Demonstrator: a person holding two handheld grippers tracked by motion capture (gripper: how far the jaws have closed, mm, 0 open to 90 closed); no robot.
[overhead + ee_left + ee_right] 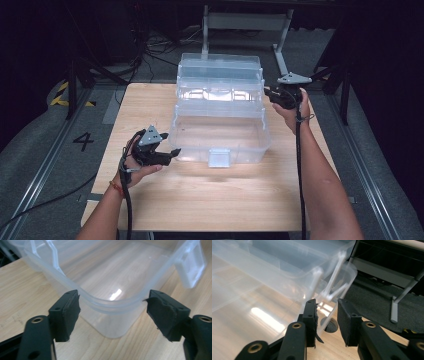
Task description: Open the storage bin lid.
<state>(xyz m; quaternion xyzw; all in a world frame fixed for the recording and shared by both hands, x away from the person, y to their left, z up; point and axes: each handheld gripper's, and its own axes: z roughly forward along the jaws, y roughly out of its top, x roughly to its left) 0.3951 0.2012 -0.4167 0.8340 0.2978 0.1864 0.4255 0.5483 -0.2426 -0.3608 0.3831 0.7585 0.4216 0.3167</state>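
Note:
A clear plastic toolbox stands open on the wooden table, its upper trays swung back in steps. My left gripper is at the box's front left corner. In the left gripper view it is open wide, with the rounded corner rim between the jaws and touching neither pad. My right gripper is at the box's right side. In the right gripper view it has a narrow gap, and a clear hinge strut runs through that gap. The pads do not press it.
The box's front latch hangs at the middle of the front wall. Bare table lies in front of the box and to its left. A round hole in the tabletop sits just beyond my right jaws. Metal stand legs rise behind the table.

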